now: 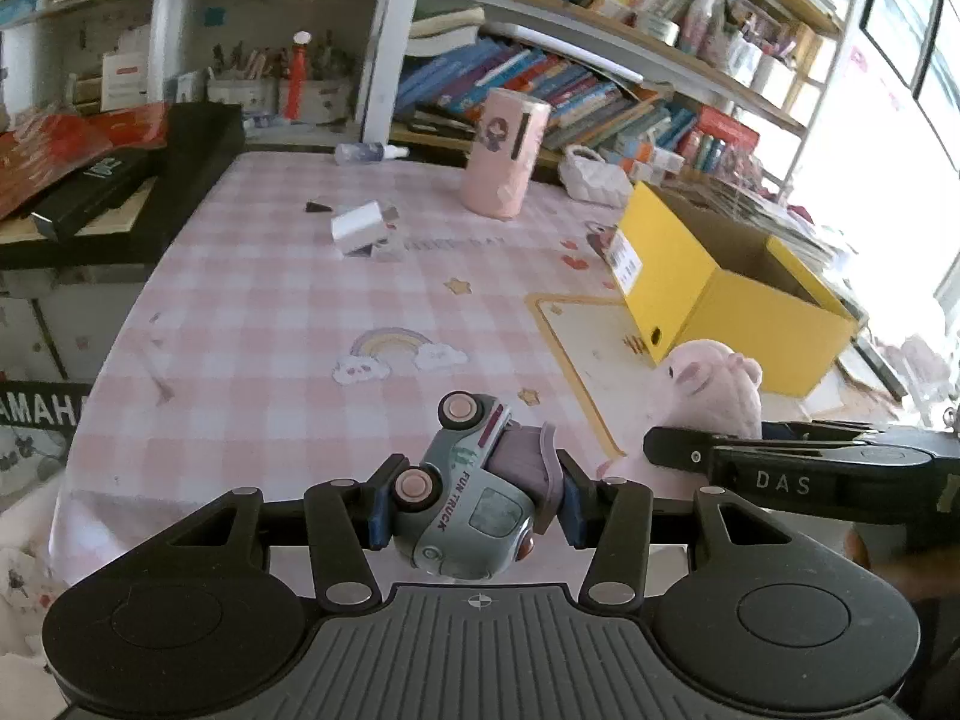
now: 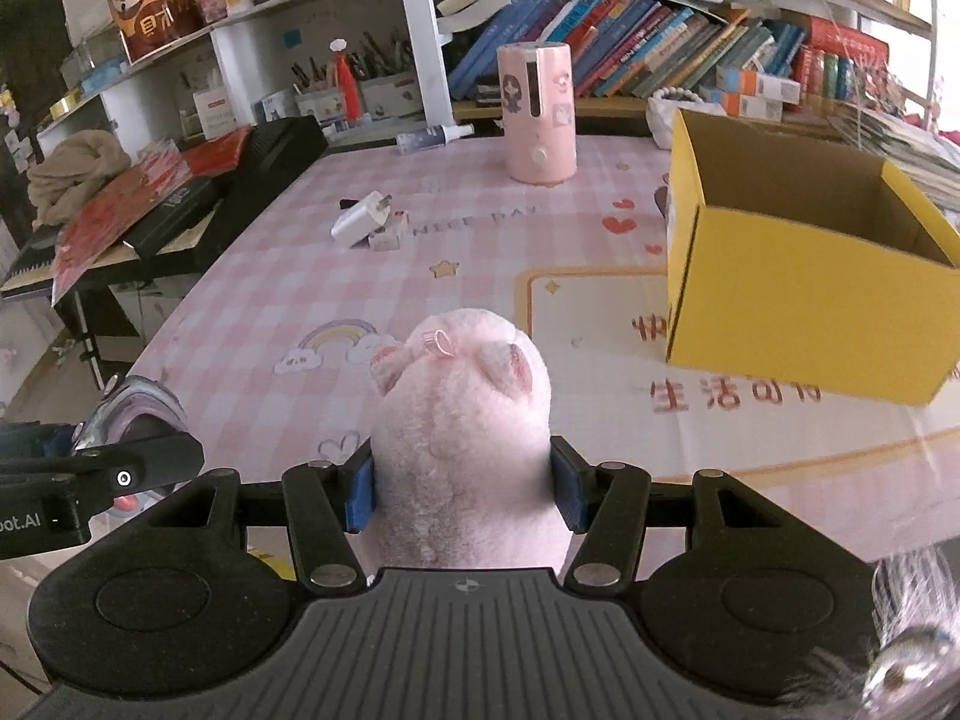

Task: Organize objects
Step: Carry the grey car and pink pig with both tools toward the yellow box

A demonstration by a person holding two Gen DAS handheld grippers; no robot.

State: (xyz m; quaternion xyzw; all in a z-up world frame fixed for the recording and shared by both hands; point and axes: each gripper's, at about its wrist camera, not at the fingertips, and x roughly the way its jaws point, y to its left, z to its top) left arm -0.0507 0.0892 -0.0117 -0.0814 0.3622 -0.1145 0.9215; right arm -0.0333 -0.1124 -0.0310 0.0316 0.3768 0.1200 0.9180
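Observation:
My left gripper (image 1: 474, 501) is shut on a small grey-green toy truck (image 1: 465, 507) with pink wheels, held on its side above the near edge of the pink checked table (image 1: 270, 300). My right gripper (image 2: 462, 489) is shut on a pink plush pig (image 2: 462, 420), whose head points away from me; the same plush pig (image 1: 714, 387) shows at the right of the left wrist view, with the right gripper's arm (image 1: 810, 474) below it. An open yellow cardboard box (image 2: 798, 294) stands on the table to the right, and the same yellow box (image 1: 720, 282) appears beyond the plush.
On the table lie a white charger plug (image 2: 360, 219), a small white block (image 2: 390, 237), a pink cylindrical humidifier (image 2: 537, 114) and a spray bottle (image 2: 432, 137). Black cases and red booklets (image 2: 156, 198) sit at the left. Bookshelves (image 2: 660, 60) line the back.

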